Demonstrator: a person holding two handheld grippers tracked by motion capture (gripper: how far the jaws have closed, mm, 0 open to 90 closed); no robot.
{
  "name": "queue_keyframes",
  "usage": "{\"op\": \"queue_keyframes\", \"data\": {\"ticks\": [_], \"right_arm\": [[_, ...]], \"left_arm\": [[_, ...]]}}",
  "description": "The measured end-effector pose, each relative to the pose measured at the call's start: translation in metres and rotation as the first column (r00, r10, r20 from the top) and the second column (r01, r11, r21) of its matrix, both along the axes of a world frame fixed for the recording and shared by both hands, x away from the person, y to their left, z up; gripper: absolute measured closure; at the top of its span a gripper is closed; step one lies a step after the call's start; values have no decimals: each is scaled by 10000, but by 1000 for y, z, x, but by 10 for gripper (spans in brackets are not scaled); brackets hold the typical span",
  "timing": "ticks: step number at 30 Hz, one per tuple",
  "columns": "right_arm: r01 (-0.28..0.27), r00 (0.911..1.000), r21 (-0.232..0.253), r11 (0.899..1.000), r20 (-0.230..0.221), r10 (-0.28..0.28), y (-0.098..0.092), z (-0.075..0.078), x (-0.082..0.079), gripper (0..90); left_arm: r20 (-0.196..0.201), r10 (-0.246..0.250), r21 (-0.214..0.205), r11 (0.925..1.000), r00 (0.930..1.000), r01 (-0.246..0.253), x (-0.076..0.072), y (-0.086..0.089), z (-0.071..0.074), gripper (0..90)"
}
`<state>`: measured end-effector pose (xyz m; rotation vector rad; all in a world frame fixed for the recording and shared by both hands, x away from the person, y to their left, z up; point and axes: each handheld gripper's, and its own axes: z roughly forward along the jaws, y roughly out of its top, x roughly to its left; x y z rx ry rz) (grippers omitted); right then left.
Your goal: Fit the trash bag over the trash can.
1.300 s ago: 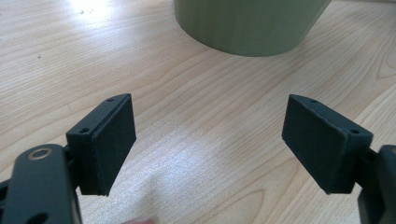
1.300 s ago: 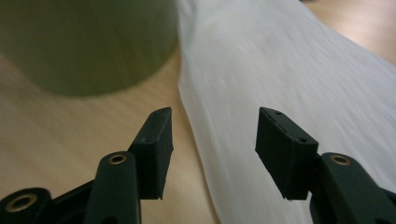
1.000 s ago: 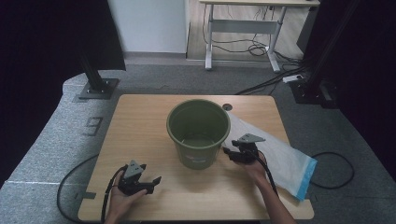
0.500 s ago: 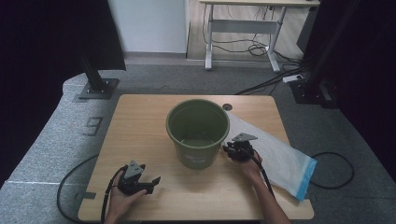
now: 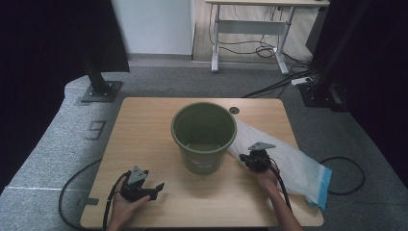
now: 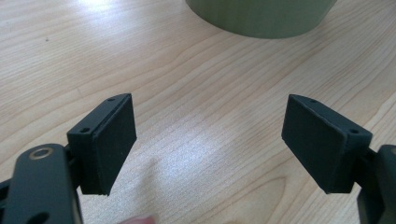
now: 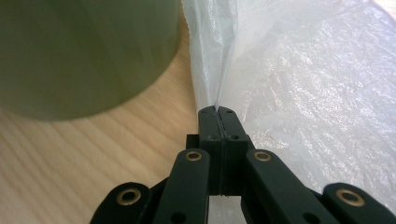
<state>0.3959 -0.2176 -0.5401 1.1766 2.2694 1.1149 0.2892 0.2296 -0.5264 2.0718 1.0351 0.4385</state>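
Note:
A green bucket (image 5: 204, 137) stands upright in the middle of the wooden table (image 5: 144, 125). To its right lies a flat, translucent white plastic bag (image 5: 293, 166) with a blue end. My right gripper (image 5: 250, 159) sits at the bag's near-left edge beside the bucket. Its jaws have just been closing, and in the right gripper view the gripper (image 7: 217, 112) is shut on a raised fold of the bag (image 7: 303, 79), next to the bucket wall (image 7: 84, 56). My left gripper (image 5: 156, 190) rests at the table's front left. It is open (image 6: 210, 144) with bare wood between its pads and the bucket base (image 6: 261, 16) ahead.
A small round hole (image 5: 234, 110) is in the table behind the bucket. The bag's blue end (image 5: 323, 187) hangs over the table's right edge. Cables trail on the grey floor (image 5: 346, 168), and stand bases (image 5: 98, 91) and a desk frame (image 5: 250, 29) are beyond the table.
The right gripper's jaws have closed onto the bag's edge, with the hand shifting slightly. The left hand and its gripper have kept still.

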Motion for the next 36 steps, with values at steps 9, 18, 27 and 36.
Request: {"op": "queue_keyframes", "data": {"ticks": [9,18,27,36], "right_arm": [[-307,9976,114,9995,617,299,-3,5,-7,717],[-92,9975,-263,9996,691,110,26,7,24,447],[-248,9976,-1142,9932,620,321,39,-4,31,726],[593,9954,-238,9980,773,-573,19,12,30,887]], "left_arm": [[-24,39,196,9998,10000,-38,0,-3,-3,174],[-5,49,198,9998,10000,-49,-1,-2,-3,175],[18,94,69,9999,10000,-94,-1,-1,-3,177],[133,236,2,9997,9996,-236,-1,2,-2,178]]}}
